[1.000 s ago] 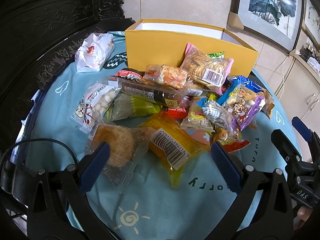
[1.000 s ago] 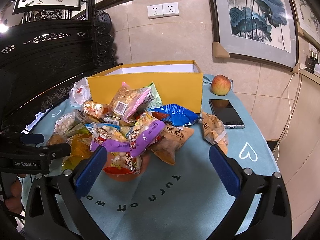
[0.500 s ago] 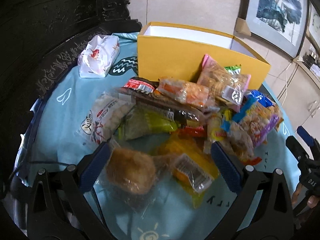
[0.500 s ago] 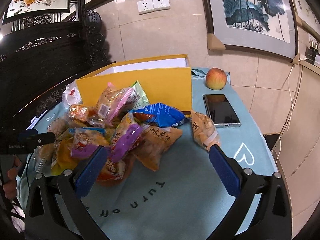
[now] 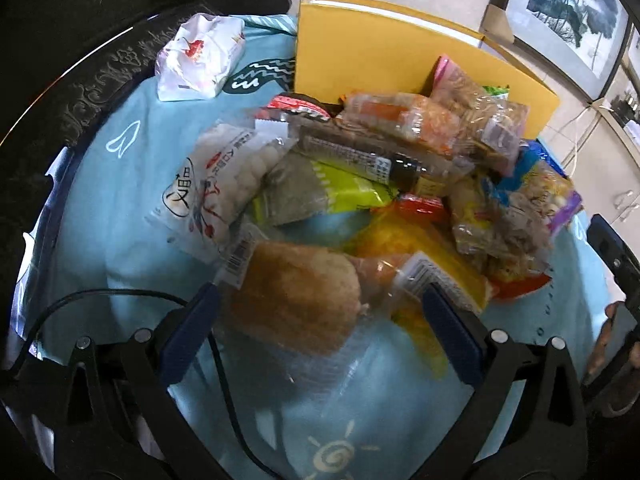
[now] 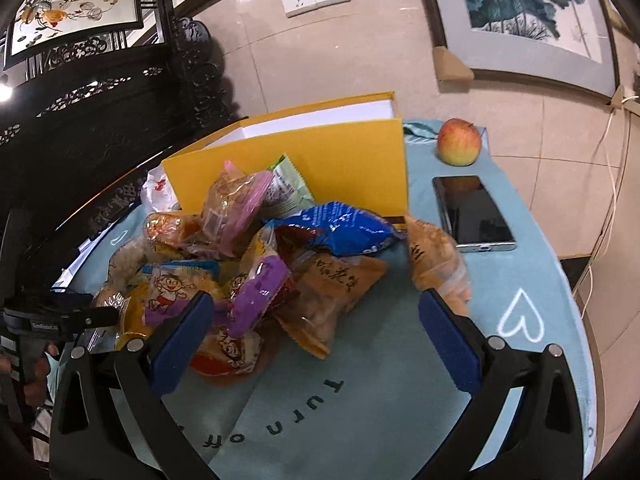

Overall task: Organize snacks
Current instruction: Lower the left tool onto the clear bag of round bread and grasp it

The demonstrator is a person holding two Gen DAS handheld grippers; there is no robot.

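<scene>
A heap of wrapped snacks lies on the blue tablecloth [image 5: 100, 208] in front of an open yellow box [image 5: 380, 52] [image 6: 320, 160]. My left gripper [image 5: 320, 292] is open, its blue pads either side of a brown bread in clear wrap [image 5: 288, 304] at the heap's near edge. A white ball-snack bag [image 5: 224, 184] and a green packet [image 5: 328, 192] lie behind it. My right gripper [image 6: 314, 298] is open too, low in front of a tan packet [image 6: 336, 292] and a purple packet [image 6: 256, 292]. A blue bag [image 6: 344, 232] tops that side.
An apple [image 6: 459, 142] and a dark phone [image 6: 472, 212] lie right of the box. One snack bag [image 6: 436, 256] sits apart near the phone. A white packet [image 5: 200, 56] rests left of the box. Dark carved furniture [image 6: 100, 112] stands behind. A black cable [image 5: 120, 294] crosses the cloth.
My left gripper has moved forward and down to the heap, so the bread now lies between its fingers. My right gripper has closed in on the heap a little.
</scene>
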